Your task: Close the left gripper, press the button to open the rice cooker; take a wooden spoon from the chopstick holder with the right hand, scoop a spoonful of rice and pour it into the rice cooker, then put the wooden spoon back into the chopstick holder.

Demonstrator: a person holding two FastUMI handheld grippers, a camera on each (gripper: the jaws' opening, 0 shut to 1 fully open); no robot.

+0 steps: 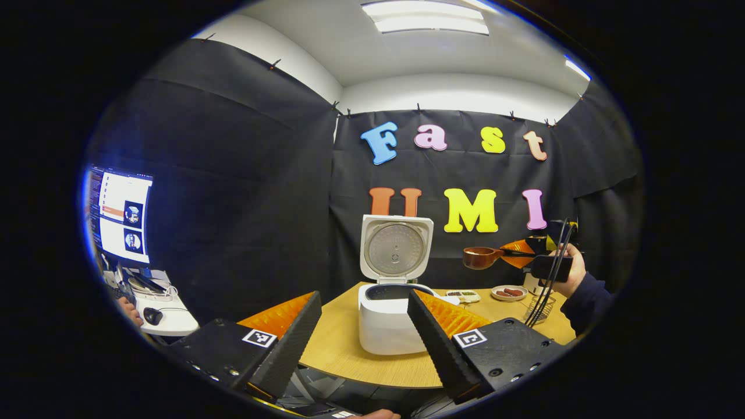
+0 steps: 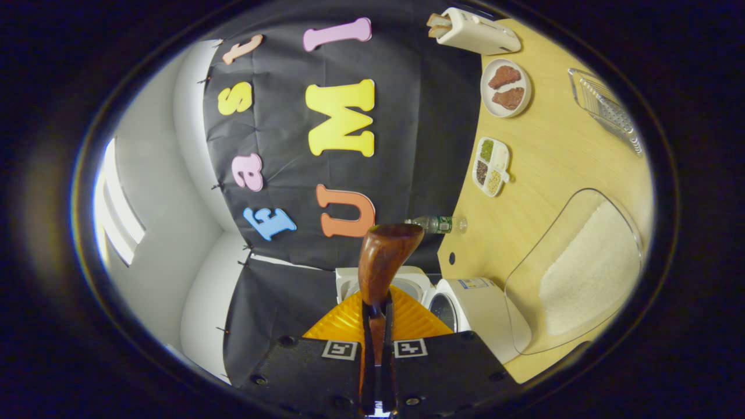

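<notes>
The white rice cooker [image 1: 387, 326] stands open on the wooden table [image 1: 337, 349], its lid [image 1: 396, 247] raised upright. My left gripper [image 1: 364, 349] is open in front of it, holding nothing. In the left gripper view, a hand holds my right gripper [image 1: 541, 256] above the table's right side, shut on the handle of a wooden spoon [image 1: 480, 257] that lies level and points left. In the right gripper view, the spoon [image 2: 387, 262] sticks out from my right gripper [image 2: 378, 311], with the cooker [image 2: 471, 305] beyond. A clear tub of rice [image 2: 582, 273] lies beside the cooker. The wire chopstick holder [image 1: 538, 308] stands under the hand.
On the table's far side are a plate of meat [image 2: 505, 87], a divided dish of grains [image 2: 490, 166], a white toaster [image 2: 474, 29], a metal grater [image 2: 605, 107] and a lying bottle [image 2: 436, 223]. Off the table to the left are a monitor [image 1: 119, 212] and a mouse [image 1: 152, 315].
</notes>
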